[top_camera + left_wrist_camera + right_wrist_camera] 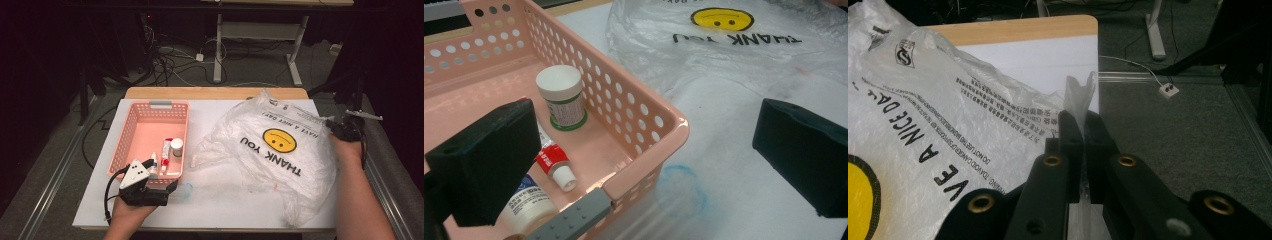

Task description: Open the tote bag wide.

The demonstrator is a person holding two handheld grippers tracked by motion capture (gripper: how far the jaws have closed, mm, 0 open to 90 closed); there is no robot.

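Item 1: thin, crinkled translucent plastic carrier bag (270, 150), lying spread over the right half of the white-covered table (210, 200). Printed in black: "THANK YOU" and "HAVE A NICE DAY", reading upside down in the high view, around a yellow smiley face (279, 140); lines of small black print and a square emblem near the bag's far edge, too fine to read. A pinched fold of the bag's right edge stands up between the pads of the right gripper (1081, 131), whose black jaws are pressed together on the film at the table's right border.

Item 2: pink perforated plastic basket (129, 131), rectangular, grey handle insert at each end, on the table's left half, just beside the bag. Contents: white-capped round jar with green-edged label (561, 97), upright; red-and-white tube with white cap (555, 162), lying flat; white bottle with blue print (526, 200), text not legible.

Item 3: left gripper (644, 165), black foam-padded jaws wide apart and holding nothing, poised at the basket's near corner, one pad above the basket interior, the other above bare table.

Surroundings: faint blue ring stain (684, 187) on the table cover; wooden table edge (215, 93), cables and grey desk legs on the floor beyond
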